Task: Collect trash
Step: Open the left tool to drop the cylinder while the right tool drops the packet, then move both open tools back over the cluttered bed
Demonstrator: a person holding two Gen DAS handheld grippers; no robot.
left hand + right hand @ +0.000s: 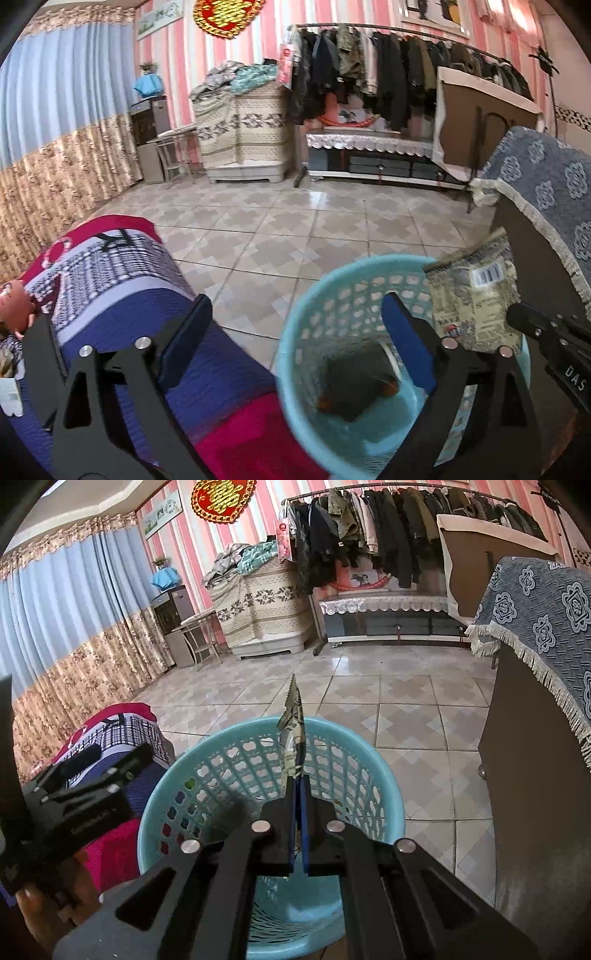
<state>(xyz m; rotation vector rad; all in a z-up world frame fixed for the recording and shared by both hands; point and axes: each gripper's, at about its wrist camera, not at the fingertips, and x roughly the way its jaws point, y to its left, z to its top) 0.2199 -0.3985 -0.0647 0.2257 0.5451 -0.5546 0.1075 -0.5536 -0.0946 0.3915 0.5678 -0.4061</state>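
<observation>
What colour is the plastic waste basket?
Light blue basket, clearest in the right wrist view.

Basket (306,295): light-blue plastic, perforated lattice wall, smooth, slight sheen. Wrapper (476,295): thin printed film or foil, creased, white barcode label; serrated edge visible in right view (293,716). Dark wrapper (354,391) at basket bottom: blurred, looks like matt plastic. Gripper arms (236,878): matt black, looks plastic; shiny round metal pins (261,826). Pads (406,347): blue, smooth. Floor (295,221): glazed tile, glossy, reflects light. Blanket (122,280): textured cloth, matt. Throw (546,602): woven cloth, fringed edge. Cabinet (535,775) under it: dark, smooth, material unclear. Curtains (74,627): cloth, matt.
</observation>
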